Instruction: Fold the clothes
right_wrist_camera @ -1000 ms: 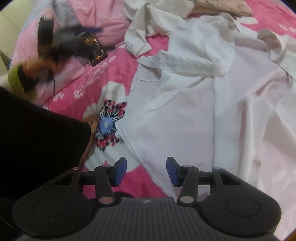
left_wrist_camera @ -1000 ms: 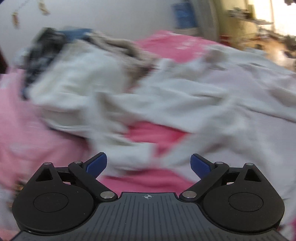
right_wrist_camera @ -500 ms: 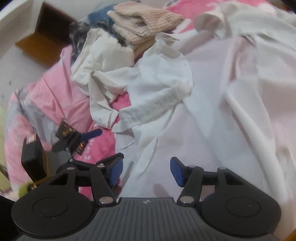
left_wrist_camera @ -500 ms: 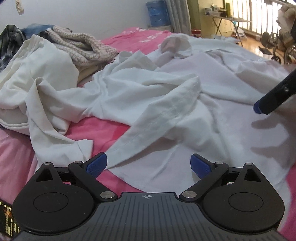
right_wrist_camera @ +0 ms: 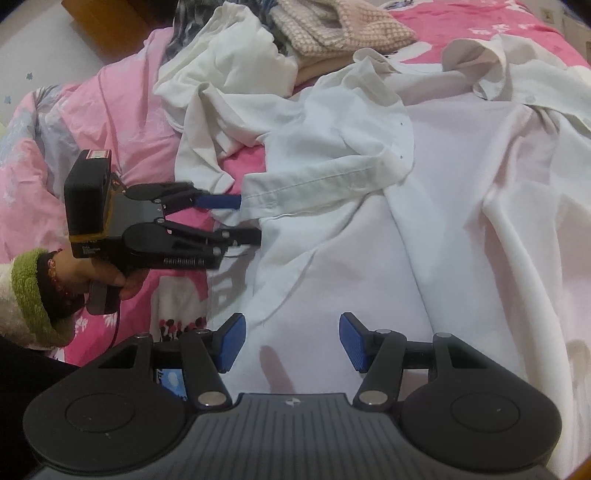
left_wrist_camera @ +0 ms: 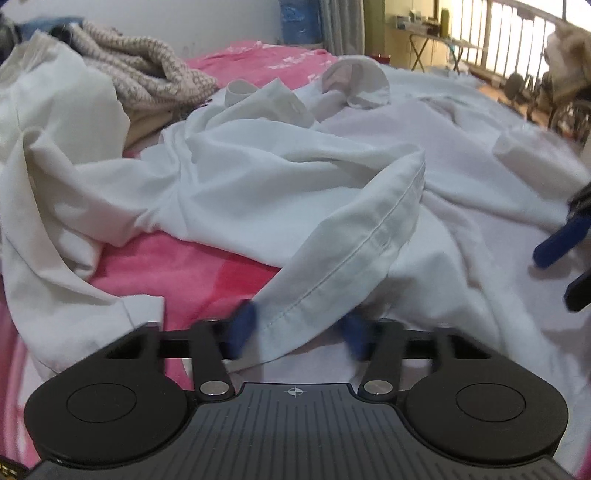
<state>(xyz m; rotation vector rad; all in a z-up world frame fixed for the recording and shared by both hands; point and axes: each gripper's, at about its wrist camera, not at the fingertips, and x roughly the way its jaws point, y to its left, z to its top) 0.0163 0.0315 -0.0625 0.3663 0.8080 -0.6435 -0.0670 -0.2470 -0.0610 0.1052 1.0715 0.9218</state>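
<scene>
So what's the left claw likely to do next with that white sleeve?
Probably close: the left gripper has its open fingers on either side of the white shirt's cuff, not yet pinching. The right gripper hangs open over the shirt body.

White shirt (right_wrist_camera: 461,206) spread rumpled over pink bedding, stitched cuffed sleeve (left_wrist_camera: 354,236) folded across its front — possibly a button placket, blurred — collar crumpled at far end

A pink floral bedsheet (right_wrist_camera: 122,110) covers the bed. A blue plastic barrel (left_wrist_camera: 299,20) and a folding table (left_wrist_camera: 436,44) stand beyond.
</scene>
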